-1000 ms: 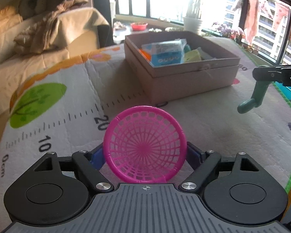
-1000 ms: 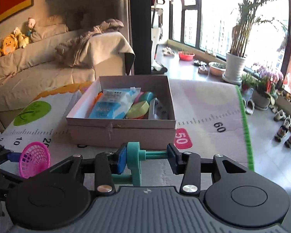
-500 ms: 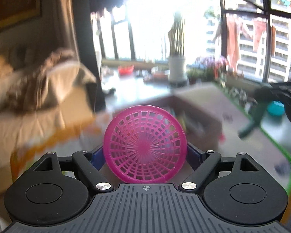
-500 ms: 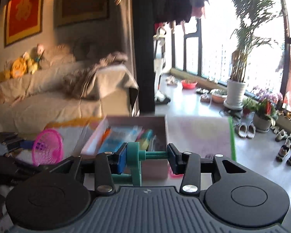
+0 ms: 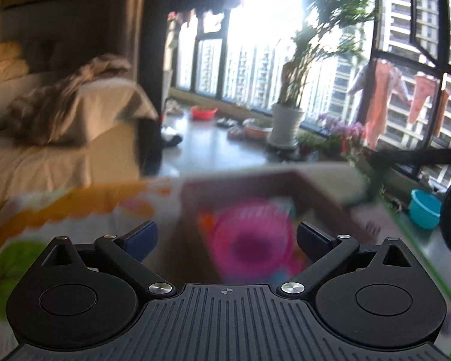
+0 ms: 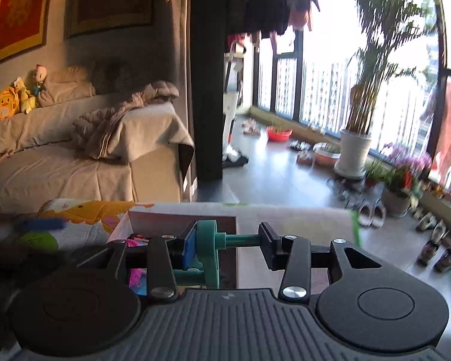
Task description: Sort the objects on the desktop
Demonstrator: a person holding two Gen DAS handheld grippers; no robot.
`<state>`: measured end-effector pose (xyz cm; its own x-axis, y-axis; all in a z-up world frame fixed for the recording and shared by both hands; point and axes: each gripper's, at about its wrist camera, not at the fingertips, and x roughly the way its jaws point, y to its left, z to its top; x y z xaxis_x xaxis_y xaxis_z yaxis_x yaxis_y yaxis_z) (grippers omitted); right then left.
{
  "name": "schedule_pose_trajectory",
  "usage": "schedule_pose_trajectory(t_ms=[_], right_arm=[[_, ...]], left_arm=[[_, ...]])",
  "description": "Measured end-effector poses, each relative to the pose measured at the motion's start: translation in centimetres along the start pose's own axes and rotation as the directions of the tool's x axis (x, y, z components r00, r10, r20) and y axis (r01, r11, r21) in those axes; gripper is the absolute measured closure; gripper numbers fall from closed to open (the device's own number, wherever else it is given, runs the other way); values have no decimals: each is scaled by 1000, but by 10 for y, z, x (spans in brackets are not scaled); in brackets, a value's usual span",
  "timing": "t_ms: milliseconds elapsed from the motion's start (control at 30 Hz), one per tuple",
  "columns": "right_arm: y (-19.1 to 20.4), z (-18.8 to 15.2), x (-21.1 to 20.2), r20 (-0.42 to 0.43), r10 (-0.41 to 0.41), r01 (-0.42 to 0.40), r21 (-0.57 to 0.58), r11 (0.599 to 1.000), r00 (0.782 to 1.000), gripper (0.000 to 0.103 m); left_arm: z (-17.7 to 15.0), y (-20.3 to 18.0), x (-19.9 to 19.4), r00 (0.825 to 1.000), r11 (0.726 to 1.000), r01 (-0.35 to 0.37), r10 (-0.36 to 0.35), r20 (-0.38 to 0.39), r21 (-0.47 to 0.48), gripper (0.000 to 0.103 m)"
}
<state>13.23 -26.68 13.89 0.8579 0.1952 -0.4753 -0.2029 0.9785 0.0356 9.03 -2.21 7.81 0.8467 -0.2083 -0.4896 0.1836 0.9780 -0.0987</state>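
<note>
Left wrist — pink basket point(image 5: 252, 240) over box point(image 5: 324, 195)

We see a play mat point(image 5: 75, 210) spread as the working surface, white with an orange wavy band and a green round patch point(image 5: 6, 267) near its left end; in the right wrist view the same mat point(image 6: 84, 210) shows orange and pink print, and a green border point(image 6: 354, 225) runs along its far right side. A cardboard box point(image 5: 330, 198) sits directly on the mat, open at the top, with blurred colourful things inside. Beyond the mat lies a grey floor point(image 6: 285, 177).
</note>
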Motion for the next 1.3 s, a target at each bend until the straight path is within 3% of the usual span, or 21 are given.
schedule_pose_trajectory(t_ms=[100, 233, 367, 467, 567, 700, 800, 933, 1033, 1167, 1300], right_arm=[[1, 0, 40, -61, 54, -50, 64, 997, 997, 61], [12, -9, 73, -115, -6, 14, 70, 997, 993, 57], [32, -15, 63, -136, 114, -106, 67, 992, 984, 57], [50, -17, 65, -182, 179, -170, 66, 983, 967, 58], [65, -20, 83, -226, 170, -162, 53, 985, 959, 65], [74, -23, 101, -296, 200, -184, 83, 979, 934, 95], [63, -12, 101, -266, 169, -144, 113, 983, 949, 97], [43, 11, 106, -180, 24, -3, 117, 993, 983, 97], [25, 16, 124, -197, -8, 43, 175, 984, 980, 97], [18, -1, 147, -241, -52, 103, 202, 974, 969, 92], [6, -13, 138, -232, -5, 62, 241, 969, 973, 85]], left_arm=[[-22, 11, -12, 998, 999, -27, 25, -58, -36, 1], [-46, 19, -18, 982, 995, -98, 98, -164, 6, 1], [-57, 29, -16, 966, 994, -110, 103, -237, -13, 1], [-56, 32, -15, 970, 996, -82, 70, -234, -43, 1], [-56, 24, -23, 975, 998, -43, 32, -219, -45, 1], [-60, 22, -29, 977, 999, -25, 16, -214, -42, 0], [-65, 31, -33, 976, 997, -41, 26, -214, -68, 1], [-67, 43, -35, 976, 992, -67, 42, -214, -111, 1], [-69, 47, -35, 974, 989, -75, 44, -221, -131, 1], [-72, 46, -38, 973, 988, -74, 42, -226, -134, 1], [-75, 51, -40, 969, 986, -99, 66, -236, -131, 0]])
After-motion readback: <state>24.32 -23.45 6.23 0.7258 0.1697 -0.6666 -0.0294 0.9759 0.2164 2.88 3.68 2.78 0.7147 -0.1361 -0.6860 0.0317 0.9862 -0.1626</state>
